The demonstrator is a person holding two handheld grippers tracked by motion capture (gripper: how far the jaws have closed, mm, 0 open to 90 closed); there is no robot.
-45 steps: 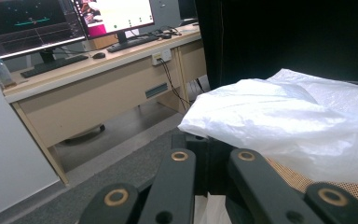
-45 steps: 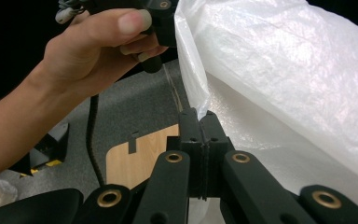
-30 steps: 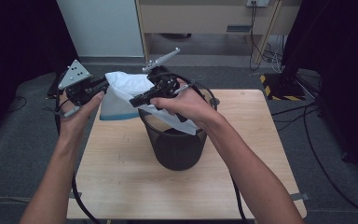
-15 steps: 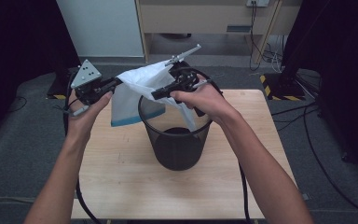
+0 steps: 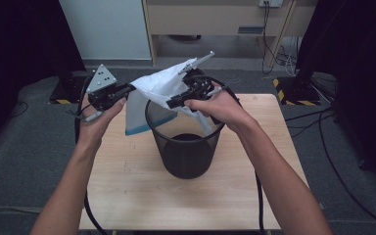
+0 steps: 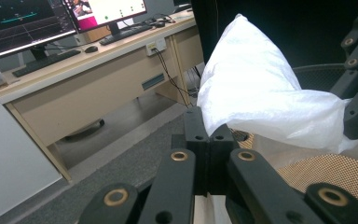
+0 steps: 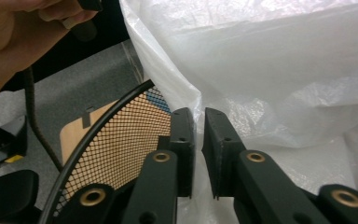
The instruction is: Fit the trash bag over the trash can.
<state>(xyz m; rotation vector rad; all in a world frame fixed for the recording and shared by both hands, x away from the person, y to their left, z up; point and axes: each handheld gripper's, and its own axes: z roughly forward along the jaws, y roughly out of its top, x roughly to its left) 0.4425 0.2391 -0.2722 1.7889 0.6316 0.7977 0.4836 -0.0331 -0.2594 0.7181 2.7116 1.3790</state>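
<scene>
A white plastic bag (image 5: 156,88) with a blue lower edge is stretched over the far rim of a black mesh wastebasket (image 5: 186,156). My left gripper (image 5: 131,89) is shut on the bag's left part; in the left gripper view its jaws (image 6: 208,135) meet on the film of the bag (image 6: 256,93). My right gripper (image 5: 170,104) is above the basket's opening. Its jaws (image 7: 199,116) have just been opening and stand slightly apart, with the bag's film (image 7: 284,70) in the narrow gap and the basket's mesh (image 7: 121,140) to the left.
The basket stands mid-way on a light wooden table (image 5: 127,191). Black cables trail from both grippers off the table's front. A beige desk (image 6: 98,79) with monitors and a keyboard lies beyond, over grey carpet (image 5: 29,137).
Both hands have shifted right and farther away with the bag. It now spreads wider between the grippers, above the basket's rim.
</scene>
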